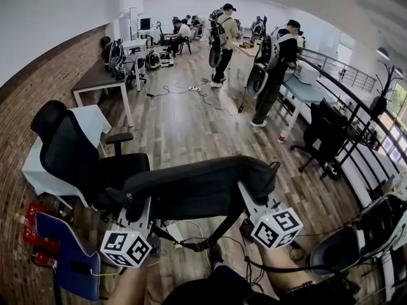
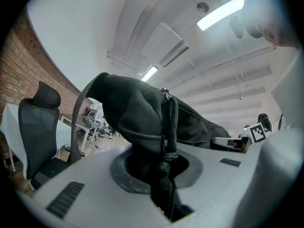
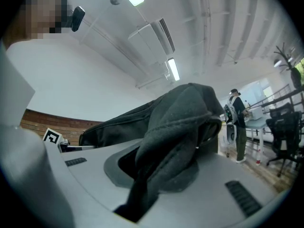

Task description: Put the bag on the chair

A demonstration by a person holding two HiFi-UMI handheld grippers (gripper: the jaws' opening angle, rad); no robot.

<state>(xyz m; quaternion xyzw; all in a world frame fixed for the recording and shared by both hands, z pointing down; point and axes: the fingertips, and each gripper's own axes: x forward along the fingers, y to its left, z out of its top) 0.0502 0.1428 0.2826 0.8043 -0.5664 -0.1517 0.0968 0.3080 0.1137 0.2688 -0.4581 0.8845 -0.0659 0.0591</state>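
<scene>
Wooden floor [image 1: 184,132] with furniture and cables on it

A black office chair [image 1: 76,164] stands at the left, just in front of a white table [image 1: 92,121] by the brick wall [image 1: 38,94], and a brown desk [image 1: 95,78] stands farther back. Loose cables [image 1: 166,91] and a power strip [image 1: 194,88] lie mid-room (near two standing people [image 1: 222,40]). A second black chair [image 1: 324,135] stands at the right, and red items [image 1: 32,230] lie by the wall.

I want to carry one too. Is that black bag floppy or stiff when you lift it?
Probably floppy: the bag bunches and folds where the left tool and right tool pinch its ends. Likely not slippery, as the cloth looks soft and matte. Seemingly light enough, since two small pinches hold it up.
</scene>
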